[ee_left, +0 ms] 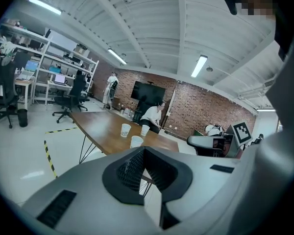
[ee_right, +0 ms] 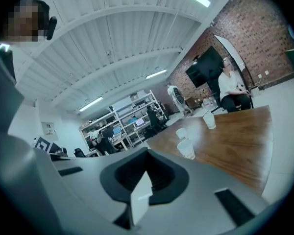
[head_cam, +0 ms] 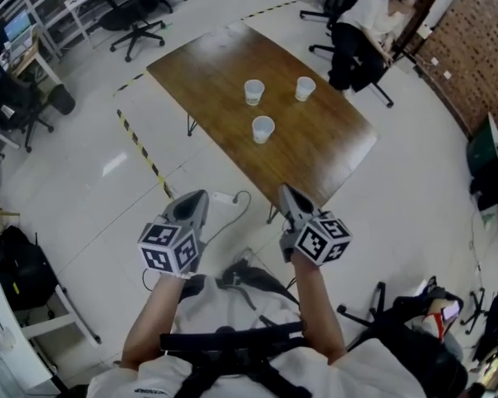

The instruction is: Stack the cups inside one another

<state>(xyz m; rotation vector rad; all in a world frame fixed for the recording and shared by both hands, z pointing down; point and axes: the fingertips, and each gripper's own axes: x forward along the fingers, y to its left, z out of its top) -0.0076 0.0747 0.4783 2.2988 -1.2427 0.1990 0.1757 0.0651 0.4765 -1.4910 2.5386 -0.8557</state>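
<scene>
- Jaws of the left gripper [head_cam: 201,194] are pressed together on nothing. It is held over the floor, well short of the table [head_cam: 332,152], and should be opened before it nears any cup.
- The left cup [head_cam: 254,92] stands upright on the table, apart from the others. It would make a sensible base, steadied low on its wall with a light squeeze, since a thin cup probably buckles.
- The near cup [head_cam: 263,129] is upright and closest to the person, so it looks like the first one to lift. Take it at the rim, keep it vertical and lower it straight into the base.
- The right gripper [head_cam: 284,189] is likewise closed and empty, level with the left one. It also needs opening on approach.
- The right cup [head_cam: 305,89] is upright and can go in last.
</scene>
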